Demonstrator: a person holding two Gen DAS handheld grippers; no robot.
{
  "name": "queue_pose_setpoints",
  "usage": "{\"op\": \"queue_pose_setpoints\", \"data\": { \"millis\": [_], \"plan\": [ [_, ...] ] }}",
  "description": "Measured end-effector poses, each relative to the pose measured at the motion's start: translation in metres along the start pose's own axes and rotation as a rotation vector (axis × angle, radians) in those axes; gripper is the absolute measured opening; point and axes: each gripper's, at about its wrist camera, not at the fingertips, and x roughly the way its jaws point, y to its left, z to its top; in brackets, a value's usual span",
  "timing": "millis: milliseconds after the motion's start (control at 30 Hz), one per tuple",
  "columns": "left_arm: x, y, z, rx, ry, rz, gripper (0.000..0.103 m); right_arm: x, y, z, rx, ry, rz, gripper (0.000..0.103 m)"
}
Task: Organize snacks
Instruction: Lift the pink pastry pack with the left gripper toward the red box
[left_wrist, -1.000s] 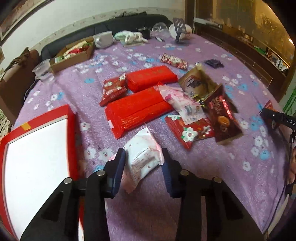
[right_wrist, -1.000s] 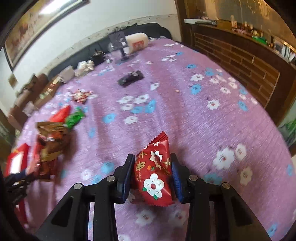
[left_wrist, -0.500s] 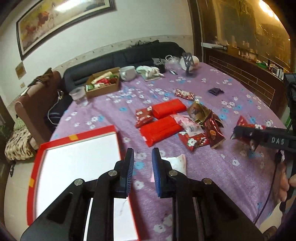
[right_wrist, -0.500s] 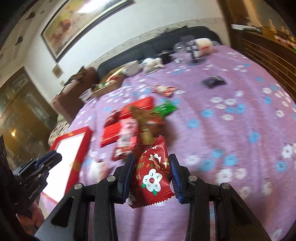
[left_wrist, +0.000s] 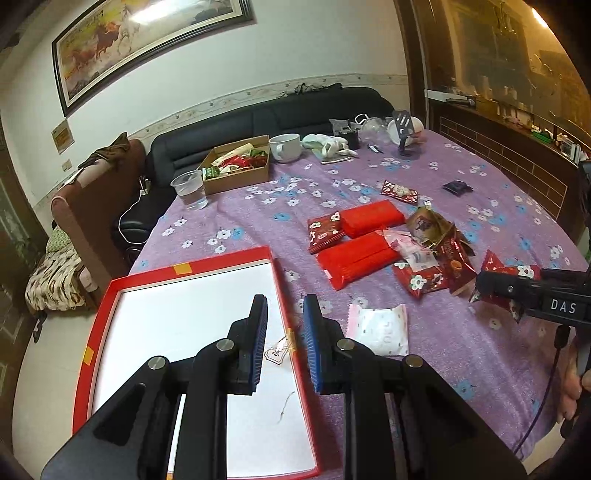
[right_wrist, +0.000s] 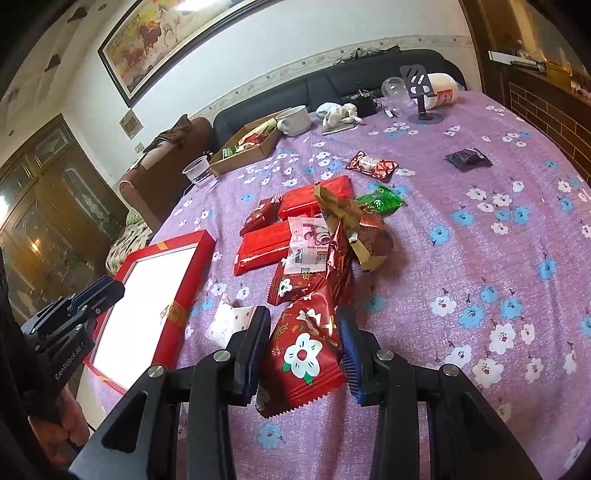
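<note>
Two grippers: the right gripper (right_wrist: 303, 341) clamps one red flower packet (right_wrist: 303, 350), while the left gripper (left_wrist: 285, 325), jaws slightly apart and empty, hangs over one red tray (left_wrist: 107, 295). Beside that tray lie two long red packs (left_wrist: 358, 258) and one white packet (left_wrist: 380, 328), right of the left jaws.

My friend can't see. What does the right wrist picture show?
The right tool grips a red snack packet with a white flower above a purple flowered tablecloth. More snacks lie piled ahead, with a red tray to the left.
</note>
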Motion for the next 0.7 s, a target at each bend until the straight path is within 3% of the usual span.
{"op": "queue_pose_setpoints", "data": {
  "millis": [167,267,333,400,567,633,667,700],
  "plan": [
    [0.007,-0.003,0.001,0.006,0.018,0.006,0.017,0.004,-0.009,0.0,0.028,0.009,0.006,0.038],
    [0.019,-0.011,0.0,0.017,0.07,-0.018,0.02,0.005,-0.016,-0.001,0.041,0.009,0.004,0.038],
    [0.031,-0.019,-0.004,0.024,0.118,-0.036,0.029,0.006,-0.02,-0.001,0.052,0.011,0.006,0.038],
    [0.047,-0.031,-0.009,0.045,0.168,-0.046,0.053,0.008,-0.028,-0.003,0.07,0.014,0.006,0.038],
    [0.073,-0.053,-0.017,0.07,0.25,-0.091,0.057,0.009,-0.052,-0.005,0.114,0.02,-0.001,0.038],
    [0.078,-0.056,-0.013,0.065,0.239,-0.084,0.066,0.01,-0.059,-0.006,0.132,0.021,0.003,0.038],
    [0.081,-0.057,-0.011,0.063,0.244,-0.072,0.076,0.01,-0.064,-0.006,0.144,0.025,0.01,0.038],
    [0.083,-0.056,-0.009,0.055,0.251,-0.072,0.077,0.011,-0.067,-0.006,0.151,0.027,0.014,0.038]
  ]
}}
